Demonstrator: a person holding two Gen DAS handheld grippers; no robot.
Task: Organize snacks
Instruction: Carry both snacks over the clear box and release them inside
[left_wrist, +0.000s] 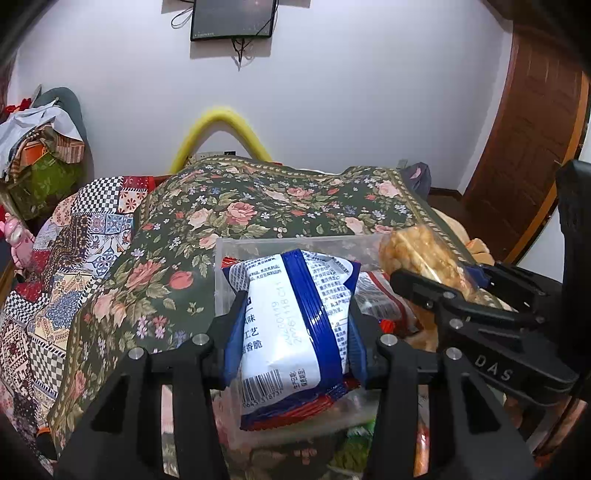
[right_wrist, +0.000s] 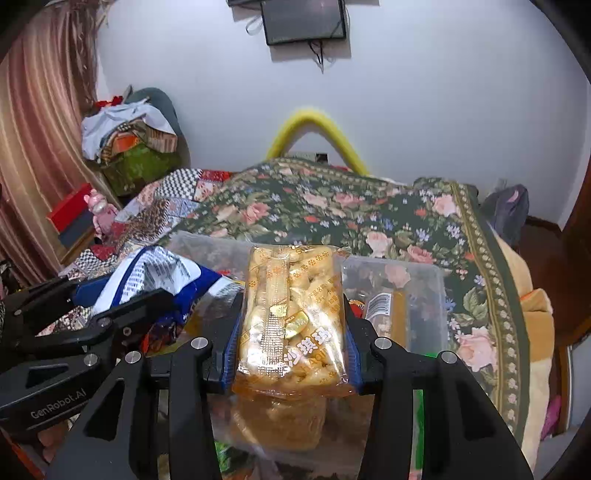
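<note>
Nearest our left camera, our left tool (left_wrist: 295, 325) is clamped on a blue-and-white packet (left_wrist: 295, 325), held above a clear bin (left_wrist: 225, 280) of snacks on the floral bedspread (left_wrist: 236, 206). To its right, our right tool (right_wrist: 293, 332) grips a clear pack of golden pastry (right_wrist: 293, 314) over the same bin (right_wrist: 424, 295). The two packs are side by side, just apart, with a yellow tube (right_wrist: 314, 122) arching behind the bed

Both grippers side by side, tilted down. Left gripper (left_wrist: 295, 325) is clamped on a blue-and-white snack packet (left_wrist: 295, 314), right gripper (right_wrist: 291, 328) squeezing a clear pack of golden pastry (right_wrist: 291, 314).
</note>
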